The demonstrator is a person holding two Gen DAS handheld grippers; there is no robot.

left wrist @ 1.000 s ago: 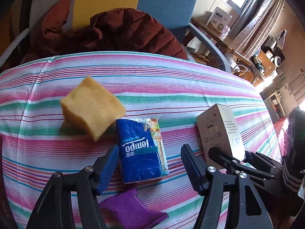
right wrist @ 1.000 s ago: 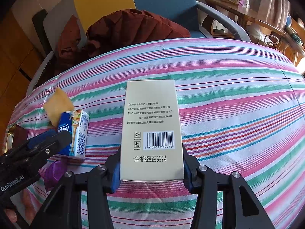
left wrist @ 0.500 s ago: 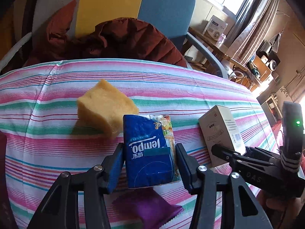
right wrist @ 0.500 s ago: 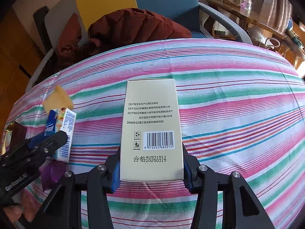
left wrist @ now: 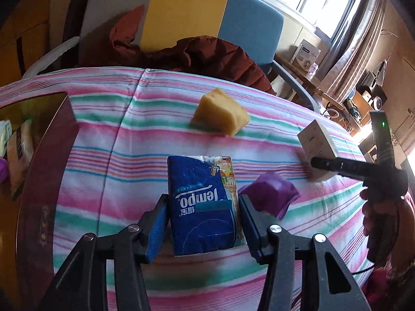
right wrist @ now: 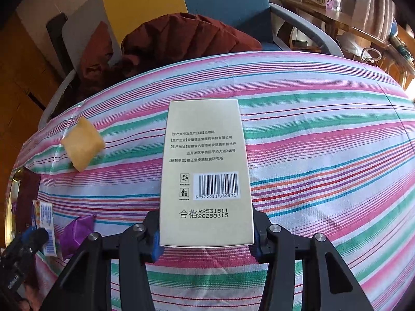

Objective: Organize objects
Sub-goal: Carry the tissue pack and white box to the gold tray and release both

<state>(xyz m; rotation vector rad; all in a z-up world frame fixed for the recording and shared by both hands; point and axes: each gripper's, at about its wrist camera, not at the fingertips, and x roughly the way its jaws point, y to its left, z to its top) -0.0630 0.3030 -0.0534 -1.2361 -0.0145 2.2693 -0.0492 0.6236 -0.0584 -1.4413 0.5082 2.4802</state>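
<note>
My left gripper (left wrist: pixel 202 223) is shut on a blue Tempo tissue pack (left wrist: pixel 202 202) and holds it above the striped tablecloth (left wrist: pixel 124 155). My right gripper (right wrist: pixel 206 235) is shut on a cream carton with a barcode (right wrist: pixel 205 168), also held over the cloth; the carton also shows in the left wrist view (left wrist: pixel 317 147). A yellow sponge (left wrist: pixel 220 111) lies on the cloth further back. A purple pouch (left wrist: pixel 269 194) lies just right of the tissue pack. A dark red open box (left wrist: pixel 41 181) stands at the left, with some items inside.
A chair with a dark red jacket (left wrist: pixel 207 54) stands behind the table. A side table with a white box (left wrist: pixel 306 54) is at the back right. The right half of the cloth (right wrist: pixel 324 155) is bare in the right wrist view.
My left gripper closed on the tissue pack, lifted it and moved left toward the dark red box. The right gripper kept holding the carton almost still.
</note>
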